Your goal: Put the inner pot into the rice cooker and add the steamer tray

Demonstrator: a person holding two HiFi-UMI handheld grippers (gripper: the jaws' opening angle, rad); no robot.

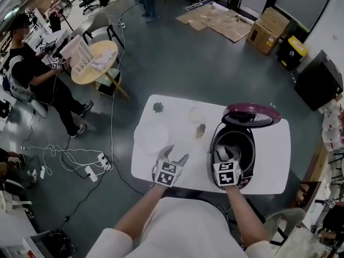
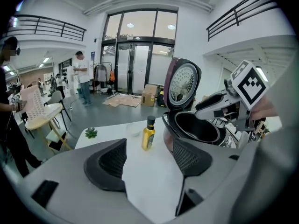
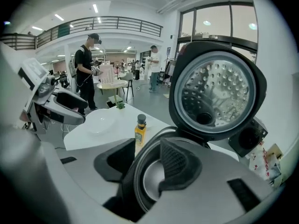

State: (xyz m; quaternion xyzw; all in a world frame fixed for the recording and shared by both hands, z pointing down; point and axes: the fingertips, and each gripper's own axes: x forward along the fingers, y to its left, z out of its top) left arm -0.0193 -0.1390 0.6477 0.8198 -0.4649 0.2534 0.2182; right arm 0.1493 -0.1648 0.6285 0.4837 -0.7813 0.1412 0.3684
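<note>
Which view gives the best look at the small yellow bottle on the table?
The left gripper view: the yellow bottle stands whole and unobstructed, black cap clear, beside the rice cooker. The right gripper view hides its base. The head view shows only a tiny top-down speck.

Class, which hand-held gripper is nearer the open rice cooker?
Right. The right hand-held gripper has its jaws astride the near rim of the rice cooker; the left hand-held gripper hovers over the table to its left.
</note>
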